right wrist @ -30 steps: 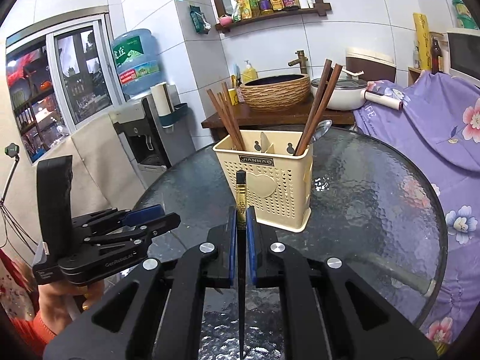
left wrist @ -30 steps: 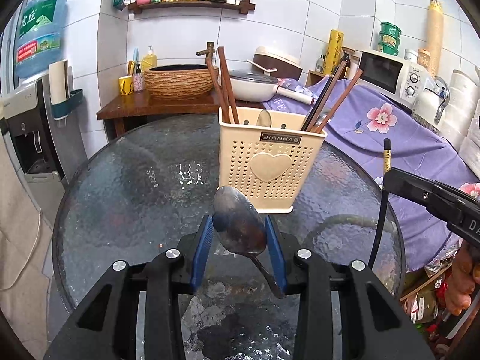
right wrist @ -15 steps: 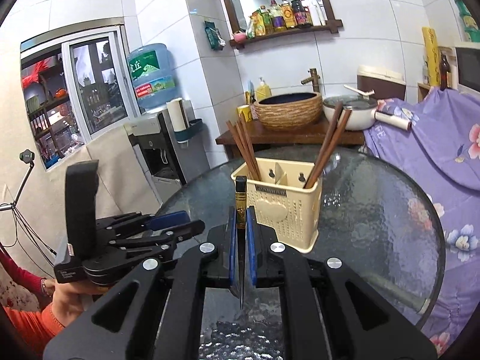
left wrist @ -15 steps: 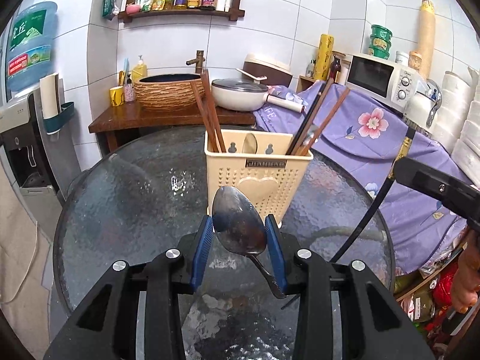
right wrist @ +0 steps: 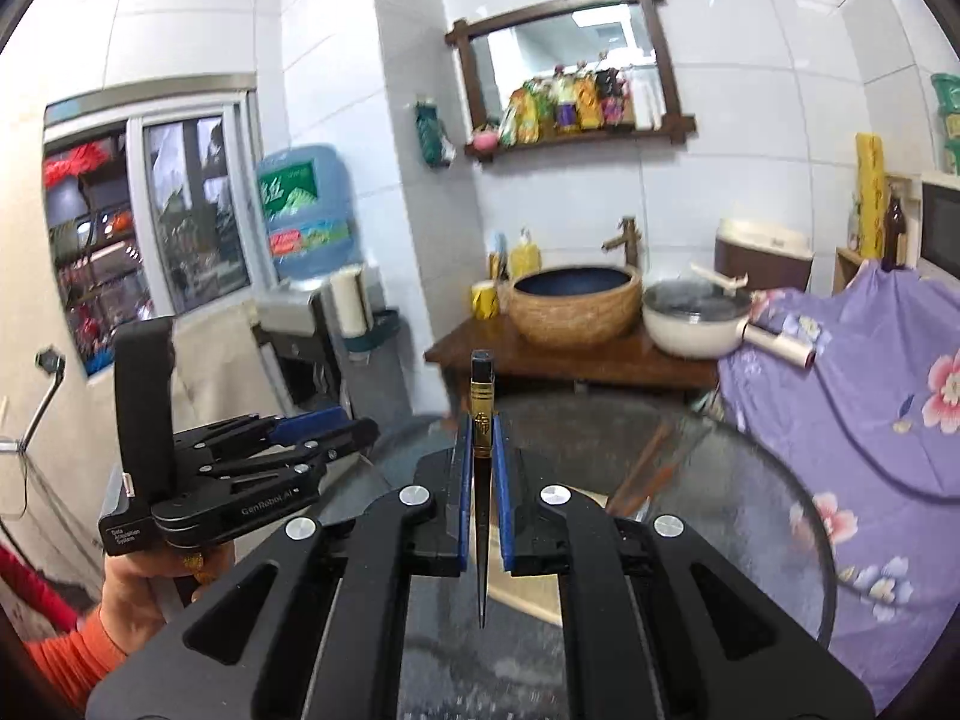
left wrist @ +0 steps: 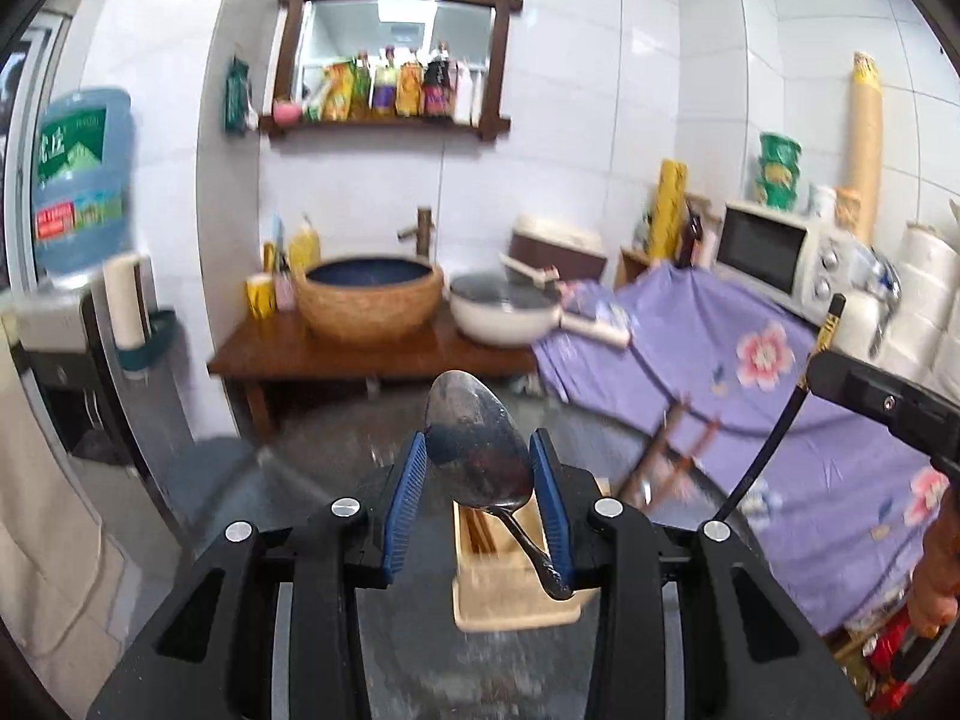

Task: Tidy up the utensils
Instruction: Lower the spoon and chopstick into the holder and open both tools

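My left gripper [left wrist: 477, 462] is shut on a metal spoon [left wrist: 474, 438], bowl up and handle slanting down to the right. It hangs above the beige utensil holder [left wrist: 510, 606], which has brown chopsticks [left wrist: 660, 456] in it. My right gripper [right wrist: 482, 450] is shut on a black chopstick [right wrist: 482, 414] with a gold band, tip pointing back at the camera. From the left wrist, the right gripper [left wrist: 819, 369] and its chopstick [left wrist: 774, 438] are at the right. In the right wrist view, the left gripper [right wrist: 354, 429] is side-on at the left, and the holder [right wrist: 528, 597] is mostly hidden under the fingers.
The holder stands on a round glass table [right wrist: 750, 510]. Behind it are a wooden counter [left wrist: 288, 354] with a woven basin [left wrist: 369, 300] and a white pan [left wrist: 504, 312]. A purple flowered cloth [left wrist: 750, 372] covers furniture on the right; a water dispenser [right wrist: 306, 228] stands left.
Both grippers have risen, each keeping its utensil. The holder has dropped low in both views and now lies beneath the fingers instead of ahead of them.
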Demonstrator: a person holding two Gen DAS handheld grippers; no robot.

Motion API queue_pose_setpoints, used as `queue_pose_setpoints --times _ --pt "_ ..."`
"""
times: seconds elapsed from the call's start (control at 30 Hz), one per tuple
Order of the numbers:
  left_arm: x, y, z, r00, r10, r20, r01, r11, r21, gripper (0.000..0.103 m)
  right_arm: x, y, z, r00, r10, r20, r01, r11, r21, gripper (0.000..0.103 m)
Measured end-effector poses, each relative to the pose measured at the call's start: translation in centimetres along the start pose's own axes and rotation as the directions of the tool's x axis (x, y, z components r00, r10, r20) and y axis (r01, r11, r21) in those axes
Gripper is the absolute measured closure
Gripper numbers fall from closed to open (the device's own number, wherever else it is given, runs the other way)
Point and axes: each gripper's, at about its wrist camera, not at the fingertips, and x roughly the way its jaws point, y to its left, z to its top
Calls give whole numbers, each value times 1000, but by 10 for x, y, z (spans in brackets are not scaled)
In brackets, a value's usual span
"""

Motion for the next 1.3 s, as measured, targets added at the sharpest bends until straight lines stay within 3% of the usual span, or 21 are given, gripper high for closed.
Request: queue_pose_setpoints --times 0.13,0.3,0.53,0.93,1.2,1.3 --pt "20 -7 25 998 56 8 -56 998 11 68 11 0 27 996 -66 65 67 998 -17 95" --pt "58 -15 12 991 129 -31 -127 991 51 68 37 -3 25 985 -143 93 146 989 -29 95" --pt "91 -17 -27 988 133 -82 -129 991 46 68 86 -16 -21 985 -174 7 174 985 -17 95" --pt "121 -24 -71 983 131 -128 -121 989 86 68 123 -31 -74 979 -183 -89 184 983 11 95" --pt "131 -25 -91 981 118 -157 -104 990 93 68 123 -26 -78 975 -213 -65 211 977 -33 95" --pt "127 -26 -92 983 111 -147 -97 991 97 68 122 -26 -78 972 -228 -57 226 973 -48 88"
